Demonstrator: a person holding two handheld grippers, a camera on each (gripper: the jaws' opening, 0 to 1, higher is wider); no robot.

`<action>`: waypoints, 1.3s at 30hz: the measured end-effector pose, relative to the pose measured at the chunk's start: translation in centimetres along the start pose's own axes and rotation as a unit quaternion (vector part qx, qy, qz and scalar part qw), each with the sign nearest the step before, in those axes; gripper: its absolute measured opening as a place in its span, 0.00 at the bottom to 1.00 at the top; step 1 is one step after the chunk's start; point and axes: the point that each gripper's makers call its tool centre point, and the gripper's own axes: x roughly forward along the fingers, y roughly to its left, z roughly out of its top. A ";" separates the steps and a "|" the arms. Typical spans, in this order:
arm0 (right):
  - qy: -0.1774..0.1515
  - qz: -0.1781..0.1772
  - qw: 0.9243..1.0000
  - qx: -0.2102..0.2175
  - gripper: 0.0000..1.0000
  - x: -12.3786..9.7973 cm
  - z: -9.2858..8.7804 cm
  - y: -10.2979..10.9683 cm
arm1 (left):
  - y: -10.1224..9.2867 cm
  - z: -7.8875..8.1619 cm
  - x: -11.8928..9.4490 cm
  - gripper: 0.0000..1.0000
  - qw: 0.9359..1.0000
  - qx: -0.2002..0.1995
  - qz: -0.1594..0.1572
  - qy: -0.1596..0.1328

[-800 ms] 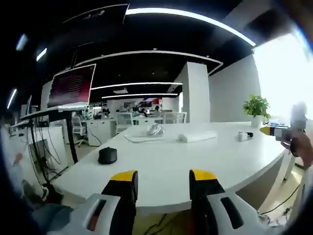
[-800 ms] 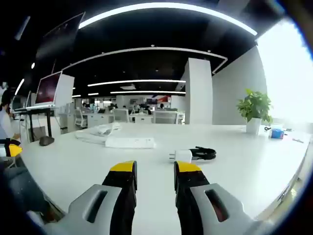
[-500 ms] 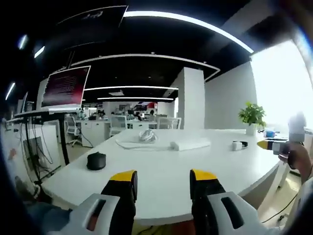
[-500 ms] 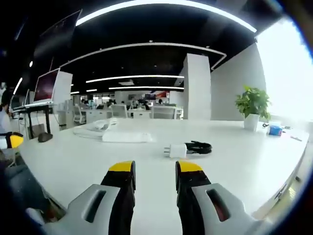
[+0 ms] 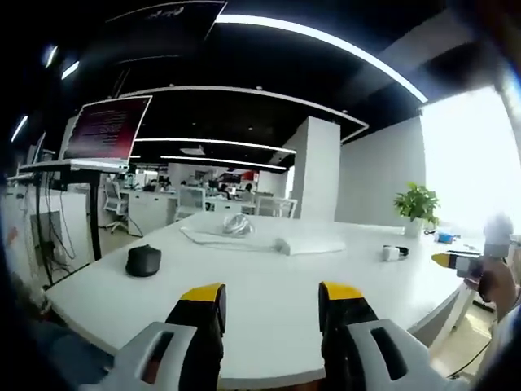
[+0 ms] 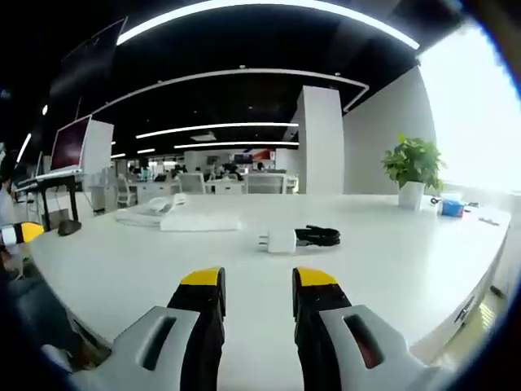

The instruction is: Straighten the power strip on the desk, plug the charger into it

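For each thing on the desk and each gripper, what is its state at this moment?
Power strip: lying flat on the desk, nothing plugged in that I can see.
Charger: lying on the desk, unplugged, prongs pointing toward the strip.
Black cable: bundled beside the charger.
Mouse: resting near the desk edge.
Left gripper: open, empty.
Right gripper: open, empty.

The left gripper (image 5: 271, 300) is held level, its yellow-tipped jaws parted with nothing between them. The right gripper (image 6: 254, 285) is likewise level and gaping, jaws empty; in the left gripper view it appears at the far right, gripped by a hand (image 5: 495, 281).
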 end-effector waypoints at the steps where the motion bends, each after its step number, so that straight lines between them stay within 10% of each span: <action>1: 0.001 0.000 1.000 0.002 0.32 0.0 -0.1 -0.1 | -0.1 0.0 0.1 0.46 1.000 -0.001 -0.002 0.000; 25: -0.021 -0.014 0.999 0.047 0.34 -0.3 -1.1 -4.6 | -4.7 -1.6 5.7 0.45 0.996 0.077 -0.021 0.046; 39: -0.029 0.009 0.999 0.045 0.36 0.6 -0.1 -3.4 | -4.9 -2.2 5.0 0.46 0.993 0.099 -0.029 0.066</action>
